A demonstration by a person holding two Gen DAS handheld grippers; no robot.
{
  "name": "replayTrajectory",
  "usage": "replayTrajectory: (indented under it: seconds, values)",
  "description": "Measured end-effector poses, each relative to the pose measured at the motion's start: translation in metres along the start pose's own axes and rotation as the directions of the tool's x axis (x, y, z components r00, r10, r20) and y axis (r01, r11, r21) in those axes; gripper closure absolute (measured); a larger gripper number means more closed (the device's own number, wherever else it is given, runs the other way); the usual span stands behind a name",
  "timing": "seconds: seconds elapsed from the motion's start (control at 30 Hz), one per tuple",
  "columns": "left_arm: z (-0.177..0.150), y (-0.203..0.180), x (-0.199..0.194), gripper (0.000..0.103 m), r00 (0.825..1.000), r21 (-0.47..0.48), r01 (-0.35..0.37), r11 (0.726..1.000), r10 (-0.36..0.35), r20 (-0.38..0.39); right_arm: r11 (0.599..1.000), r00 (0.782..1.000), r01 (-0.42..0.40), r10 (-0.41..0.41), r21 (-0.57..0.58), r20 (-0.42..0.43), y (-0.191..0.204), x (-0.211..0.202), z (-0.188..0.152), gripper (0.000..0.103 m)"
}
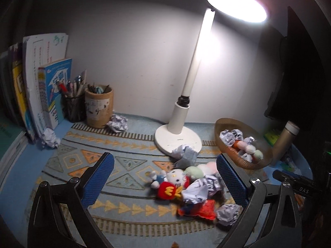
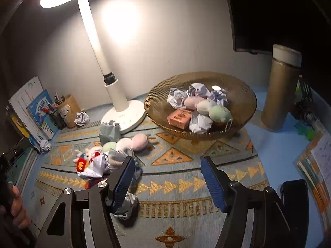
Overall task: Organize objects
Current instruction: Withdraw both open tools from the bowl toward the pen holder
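Note:
A pile of toys and paper lies on the patterned mat (image 1: 128, 144): a white cat plush (image 1: 175, 176), a red plush with a yellow letter (image 1: 167, 190), a pastel dumpling plush (image 1: 198, 170), a red pouch (image 1: 200, 208) and crumpled paper balls (image 1: 196, 192). My left gripper (image 1: 165, 177) hovers open over this pile, gripping nothing. In the right wrist view the same pile (image 2: 97, 161) sits left of my right gripper (image 2: 168, 183), which is open over bare mat. An amber bowl (image 2: 246, 95) holds paper balls, a dumpling plush and an orange box (image 2: 180, 117).
A white desk lamp (image 1: 178, 138) stands at the back centre. Books (image 1: 41, 95), a mesh pen cup (image 1: 74, 107) and a tan holder (image 1: 99, 107) line the back left, with paper balls (image 1: 118, 123) beside them. A gold flask (image 2: 281, 91) stands right of the bowl. A person's hand (image 2: 16, 206) shows at the left.

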State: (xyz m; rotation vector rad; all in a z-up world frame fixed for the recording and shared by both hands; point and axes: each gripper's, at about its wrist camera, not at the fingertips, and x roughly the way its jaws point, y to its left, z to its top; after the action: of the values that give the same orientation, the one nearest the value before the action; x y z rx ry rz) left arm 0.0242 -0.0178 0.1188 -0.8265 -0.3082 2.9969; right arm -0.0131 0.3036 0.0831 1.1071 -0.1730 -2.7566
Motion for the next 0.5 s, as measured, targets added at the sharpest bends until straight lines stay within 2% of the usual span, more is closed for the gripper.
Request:
replayTrajectory:
  seconds: [0.1,0.17,0.3,0.37,0.5]
  values:
    - [-0.037,0.033,0.024,0.004,0.995,-0.055,-0.08,0.995,0.076,-0.063,1.0,0.999,0.023,-0.023,0.008,-0.043,-0.008,0.027,-0.022,0.038]
    - [-0.056,0.05,0.039,0.004,0.991,-0.109,-0.089,0.99,0.077,-0.111,1.0,0.998,0.025,-0.024,0.017,-0.066,-0.012,0.041,-0.032,0.038]
    - [-0.074,0.068,0.052,0.004,0.987,-0.188,-0.095,0.978,0.069,-0.143,0.999,0.996,0.052,-0.052,0.005,-0.074,-0.012,0.052,-0.042,0.038]
    - [-0.073,0.067,0.049,0.004,0.99,-0.184,-0.09,0.979,0.069,-0.12,0.998,0.996,0.064,-0.064,-0.003,-0.057,-0.01,0.05,-0.041,0.038]
    - [-0.075,0.059,0.051,0.004,0.983,-0.14,-0.148,0.979,0.13,-0.131,0.995,0.995,0.097,-0.098,-0.019,-0.035,-0.007,0.047,-0.041,0.037]
